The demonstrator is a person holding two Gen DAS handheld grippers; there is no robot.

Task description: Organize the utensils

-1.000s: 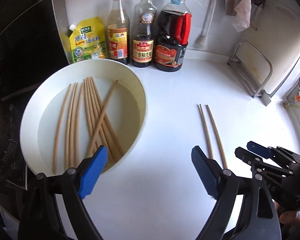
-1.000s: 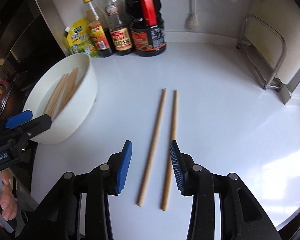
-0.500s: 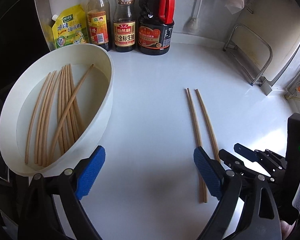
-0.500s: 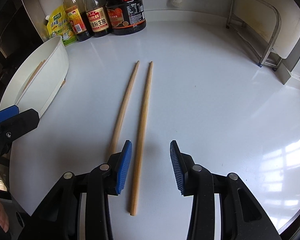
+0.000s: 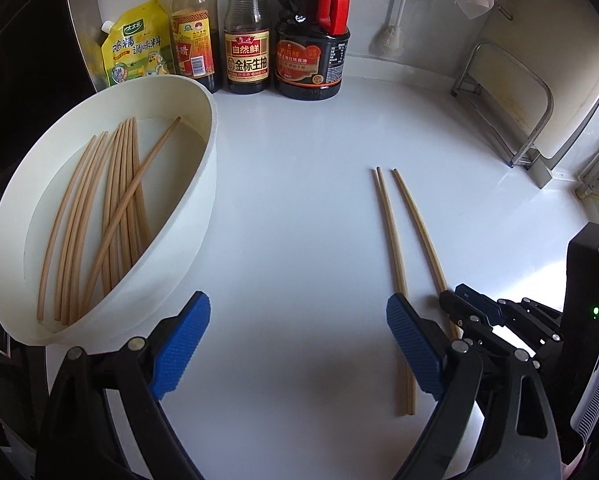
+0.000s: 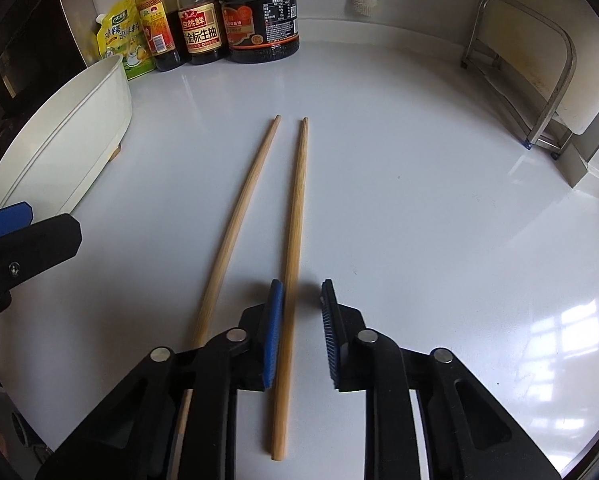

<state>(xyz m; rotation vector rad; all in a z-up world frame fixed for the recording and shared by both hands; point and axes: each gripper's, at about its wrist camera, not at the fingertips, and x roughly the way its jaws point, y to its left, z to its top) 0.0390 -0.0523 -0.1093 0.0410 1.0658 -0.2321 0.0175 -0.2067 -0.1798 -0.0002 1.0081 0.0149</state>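
Two wooden chopsticks lie side by side on the white counter [image 6: 419, 200]. My right gripper [image 6: 301, 316] is open and low over them, its jaws astride the right chopstick [image 6: 295, 216]; the left chopstick [image 6: 239, 216] passes outside its left finger. In the left wrist view the pair [image 5: 395, 240] lies right of centre with the right gripper [image 5: 471, 312] at its near end. My left gripper [image 5: 295, 340] is open and empty, above the counter beside the white oval bowl [image 5: 203, 208], which holds several chopsticks [image 5: 115, 208].
Sauce bottles [image 5: 247, 32] and a yellow seasoning pouch [image 5: 135, 52] stand along the back wall. A metal rack [image 6: 539, 80] with a cutting board stands at the right. The bowl [image 6: 79, 136] sits at the left counter edge by a dark stove.
My right gripper has moved forward and down over the pair, from both chopsticks ahead of it to its jaws astride the right one. My left gripper has shifted right, away from the bowl.
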